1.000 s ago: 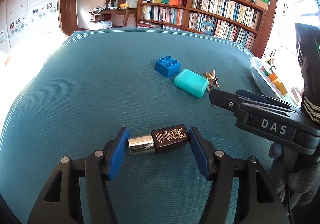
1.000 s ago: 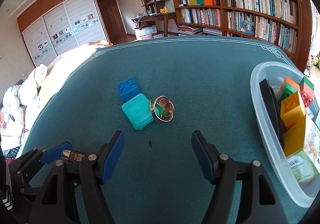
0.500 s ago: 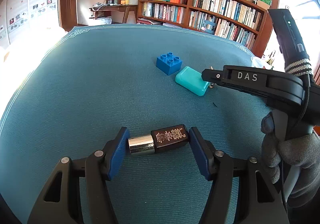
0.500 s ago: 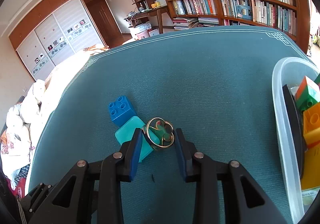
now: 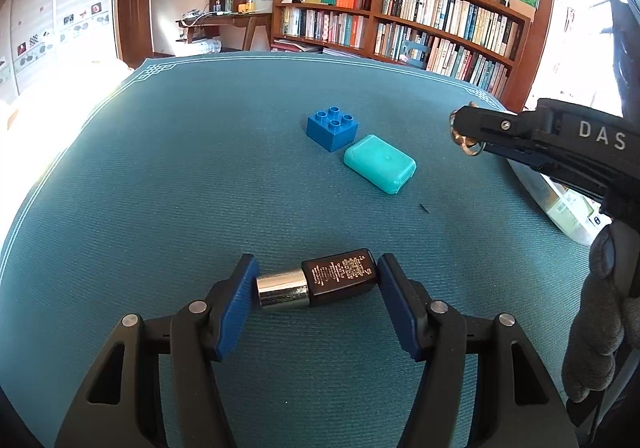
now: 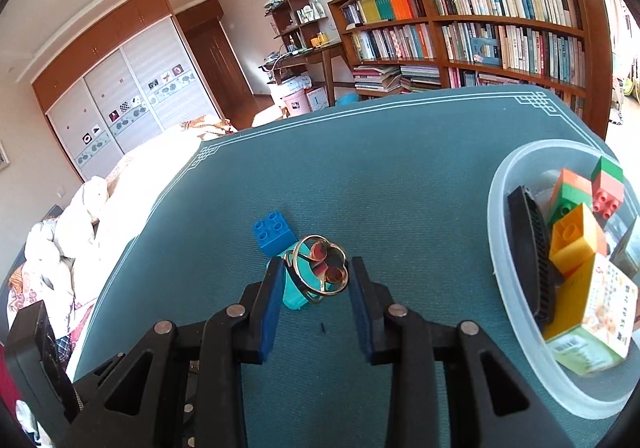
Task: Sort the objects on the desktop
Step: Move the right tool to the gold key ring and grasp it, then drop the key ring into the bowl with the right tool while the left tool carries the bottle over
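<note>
The right gripper point(image 6: 316, 280), jaws just closed in, clamps a gold ring ornament point(image 6: 320, 262) lifted above the teal case point(image 5: 380, 163). The left gripper point(image 5: 316, 284) grips a dark bottle point(image 5: 318, 283) end to end, nearer than the case. A blue brick point(image 5: 332, 127) touches the case's far side; the clear bin point(image 6: 520, 332) sits to its right.

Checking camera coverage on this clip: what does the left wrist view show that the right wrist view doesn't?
Only the left wrist view: the left claw around the dark bottle, and the right claw from the side, off the cloth.
Only the right wrist view: the tub of bricks, a comb and a carton, and the gold ring face-on, clamped in the right claw.
Both: the blue brick, teal case, green cloth and bookshelves.
</note>
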The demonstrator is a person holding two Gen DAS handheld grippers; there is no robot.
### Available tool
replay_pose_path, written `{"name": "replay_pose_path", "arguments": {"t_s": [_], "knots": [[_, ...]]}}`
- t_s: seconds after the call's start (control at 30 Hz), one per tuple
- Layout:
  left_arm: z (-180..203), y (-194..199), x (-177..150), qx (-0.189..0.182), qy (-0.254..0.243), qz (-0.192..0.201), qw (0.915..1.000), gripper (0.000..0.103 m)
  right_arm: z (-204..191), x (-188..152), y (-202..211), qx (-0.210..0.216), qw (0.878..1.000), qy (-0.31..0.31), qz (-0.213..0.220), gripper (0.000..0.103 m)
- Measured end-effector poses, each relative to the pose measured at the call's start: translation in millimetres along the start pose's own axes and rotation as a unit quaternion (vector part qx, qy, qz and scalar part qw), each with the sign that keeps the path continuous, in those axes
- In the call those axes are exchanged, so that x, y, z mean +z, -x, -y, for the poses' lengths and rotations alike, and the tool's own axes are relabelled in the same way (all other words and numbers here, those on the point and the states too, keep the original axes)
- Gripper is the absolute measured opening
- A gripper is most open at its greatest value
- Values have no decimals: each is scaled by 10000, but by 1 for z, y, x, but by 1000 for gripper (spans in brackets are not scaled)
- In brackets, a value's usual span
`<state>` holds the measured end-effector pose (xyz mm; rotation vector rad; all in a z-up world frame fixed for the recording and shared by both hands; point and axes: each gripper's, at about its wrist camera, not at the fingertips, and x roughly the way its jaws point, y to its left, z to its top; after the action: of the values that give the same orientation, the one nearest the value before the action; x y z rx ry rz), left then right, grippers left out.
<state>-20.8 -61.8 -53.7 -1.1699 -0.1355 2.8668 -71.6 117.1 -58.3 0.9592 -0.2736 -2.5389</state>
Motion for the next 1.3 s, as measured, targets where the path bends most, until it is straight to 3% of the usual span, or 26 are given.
{"name": "replay_pose_path", "arguments": {"t_s": [0.4, 0.8, 0.97, 1.3], "knots": [[4, -4, -4, 5, -50, -12, 10000, 64, 53, 8, 59, -740, 9942, -482, 617, 36], [3, -6, -3, 1, -55, -59, 10000, 64, 123, 7, 81, -1636, 9760, -1147, 866, 37], [4, -4, -1, 5, -57, -62, 10000, 64, 125, 0, 86, -1858, 9704, -1116, 1062, 50], [6, -3, 4, -239, 148, -29, 9996, 64, 122, -2, 94, -2110, 9617, -1109, 1355, 51]]}}
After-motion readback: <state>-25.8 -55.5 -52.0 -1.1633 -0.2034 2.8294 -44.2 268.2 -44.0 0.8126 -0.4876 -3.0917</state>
